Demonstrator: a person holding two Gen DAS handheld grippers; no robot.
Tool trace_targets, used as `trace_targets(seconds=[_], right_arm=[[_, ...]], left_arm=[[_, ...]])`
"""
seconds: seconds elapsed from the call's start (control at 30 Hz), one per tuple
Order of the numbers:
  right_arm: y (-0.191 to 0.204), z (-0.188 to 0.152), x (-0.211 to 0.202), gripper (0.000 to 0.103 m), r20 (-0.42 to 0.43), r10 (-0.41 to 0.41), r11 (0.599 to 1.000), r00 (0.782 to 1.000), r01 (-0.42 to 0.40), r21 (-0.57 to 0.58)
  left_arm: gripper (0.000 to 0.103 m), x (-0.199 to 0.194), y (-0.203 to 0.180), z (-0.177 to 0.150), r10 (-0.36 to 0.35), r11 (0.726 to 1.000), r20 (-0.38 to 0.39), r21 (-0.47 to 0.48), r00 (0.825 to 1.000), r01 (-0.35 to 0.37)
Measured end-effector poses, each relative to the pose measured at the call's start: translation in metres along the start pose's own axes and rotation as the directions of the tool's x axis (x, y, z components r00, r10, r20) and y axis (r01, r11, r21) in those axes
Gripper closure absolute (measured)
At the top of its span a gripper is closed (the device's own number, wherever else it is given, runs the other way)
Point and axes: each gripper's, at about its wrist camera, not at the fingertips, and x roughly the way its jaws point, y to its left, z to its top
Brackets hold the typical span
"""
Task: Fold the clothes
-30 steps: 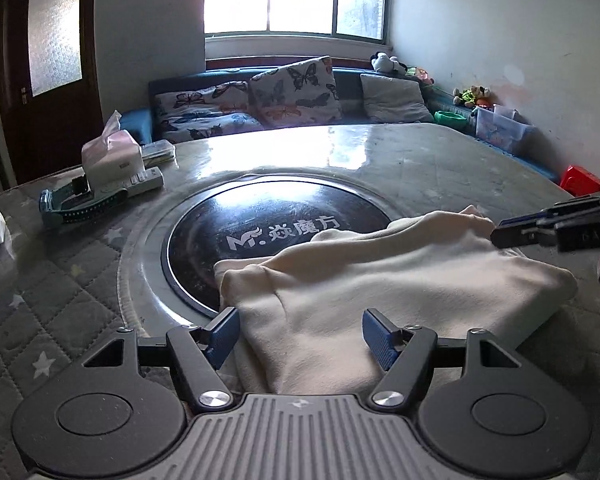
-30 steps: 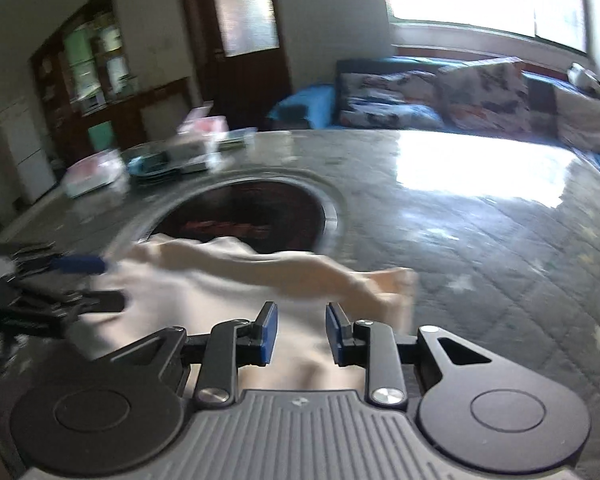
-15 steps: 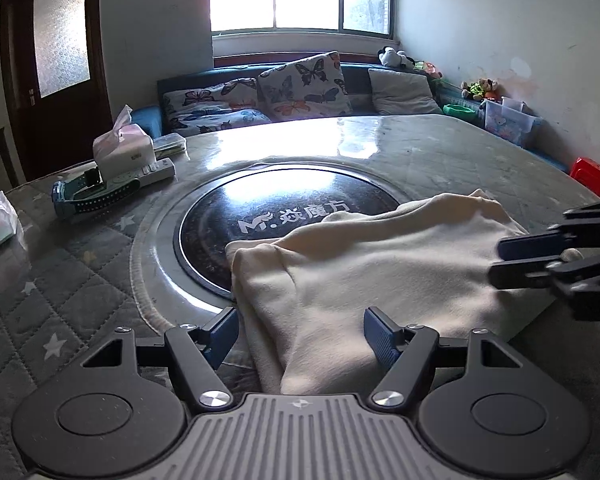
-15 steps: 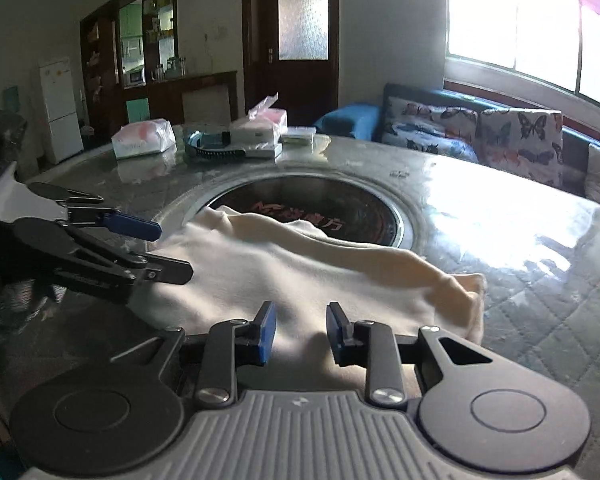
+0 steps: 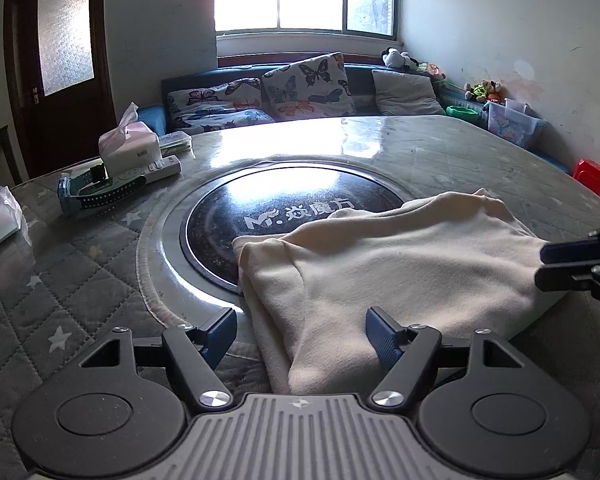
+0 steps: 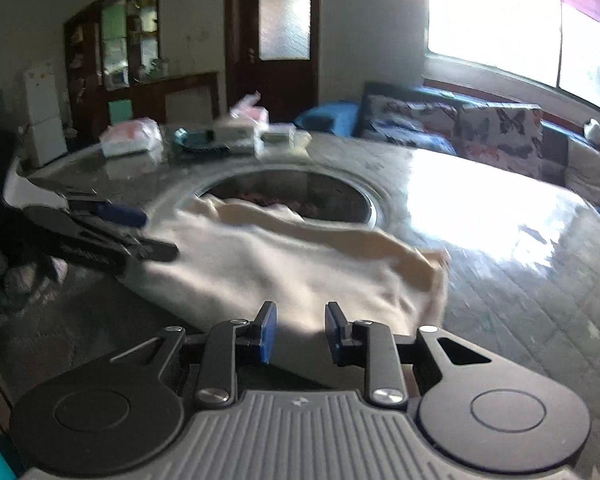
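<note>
The cream garment (image 5: 400,268) lay in a loose, partly folded heap on the near side of the round quilted table (image 5: 80,280), its far edge draped over the rim of the dark inset hotplate (image 5: 300,204) at the table's middle. Over the last second the cloth itself had hardly shifted; what had changed was the tools around it. The left gripper (image 5: 302,330) had kept its jaws spread wide, one finger on each side of the near fold, holding nothing. The right gripper (image 6: 298,328) had swung about, and its picture was smeared with that motion; its jaws stood parted with a modest gap, and no cloth was caught between them. In the left view it had drawn back towards the right-hand edge of the garment. I took that to mean that one fold had been laid down and let go, and that both tools were being set for a fresh hold; the job looked roughly midway, the heap being too rumpled to count as done.

As for writing, the hotplate bore a white logo that looked like a stylised "M" followed by Chinese characters, seemingly 焱魔方, though I could not be sure of each one. The tissue box (image 5: 128,148) by the remote control (image 5: 162,170) carried a small label too tiny to read.
</note>
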Motion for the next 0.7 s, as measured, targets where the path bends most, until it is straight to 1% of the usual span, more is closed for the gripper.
trace_targets(seconds=[0.07,0.17,0.27,0.33,0.4,0.53,0.7], right_arm=[[-0.003,-0.007,0.005,0.077,-0.024,0.000,1.000,1.000,0.000,0.004],[-0.003,-0.002,0.001,0.077,-0.015,0.011,1.000,1.000,-0.011,0.008],[-0.013,0.003,-0.005,0.076,0.013,0.009,0.999,1.000,-0.009,0.048],[-0.021,0.005,-0.007,0.076,0.022,0.001,0.997,1.000,-0.003,0.081],[-0.029,0.002,0.000,0.076,-0.008,-0.008,0.994,1.000,0.009,0.109],[-0.031,-0.003,0.003,0.076,-0.022,-0.003,0.994,1.000,0.005,0.109],[-0.032,-0.005,0.001,0.075,-0.018,0.001,0.994,1.000,0.001,0.113]], left_arm=[[0.029,0.001,-0.001,0.000,0.000,1.000,0.000,0.002,1.000,0.000],[0.029,-0.001,-0.001,0.002,0.007,1.000,-0.003,0.007,1.000,-0.007],[0.029,-0.004,-0.003,0.005,0.006,1.000,-0.001,0.013,1.000,-0.006],[0.029,-0.006,-0.006,0.009,-0.005,1.000,0.005,0.015,1.000,0.005],[0.028,-0.004,-0.011,0.014,-0.018,1.000,0.007,0.017,1.000,0.018],[0.028,0.004,-0.027,0.026,-0.047,0.998,0.008,0.030,0.999,0.046],[0.027,0.017,-0.056,0.038,-0.091,0.992,0.018,0.085,0.996,0.089]])
